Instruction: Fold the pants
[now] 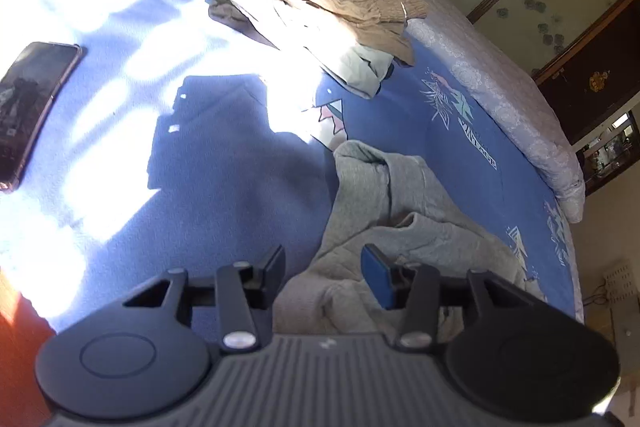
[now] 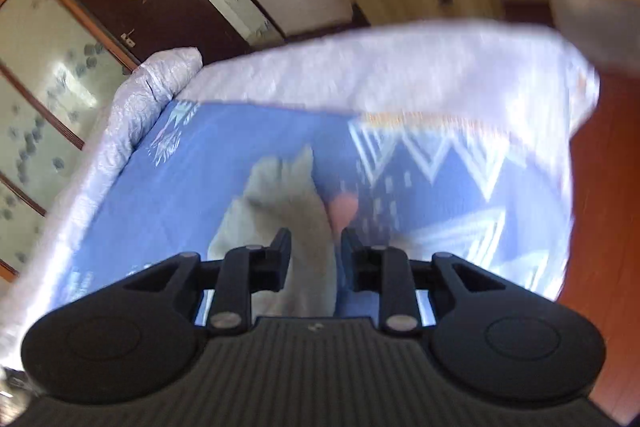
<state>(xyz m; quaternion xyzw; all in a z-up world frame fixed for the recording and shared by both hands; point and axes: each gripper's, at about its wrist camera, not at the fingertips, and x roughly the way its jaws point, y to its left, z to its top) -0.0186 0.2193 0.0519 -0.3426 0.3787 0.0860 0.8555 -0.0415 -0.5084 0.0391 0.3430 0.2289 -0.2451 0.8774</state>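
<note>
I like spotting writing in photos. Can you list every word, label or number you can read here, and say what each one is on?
"VINTAGE": printed on the blue bed sheet, beside a leaf and triangle design; the fisheye view bends the letters, so this reading is probable only.
Phone: its screen shows a dark picture; any text is too small to read.
Right wrist view: the sheet's printed patterns are blurred; no words can be made out.
Nothing else carries readable text.

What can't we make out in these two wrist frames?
- Grey pants, left wrist view: near end hidden under the left tool.
- Grey pants, right wrist view: motion blur; the right tool covers the near part.
- Phone: screen unreadable, cut by the frame edge.
- Clothes pile: sun glare washes out part of it.
</note>
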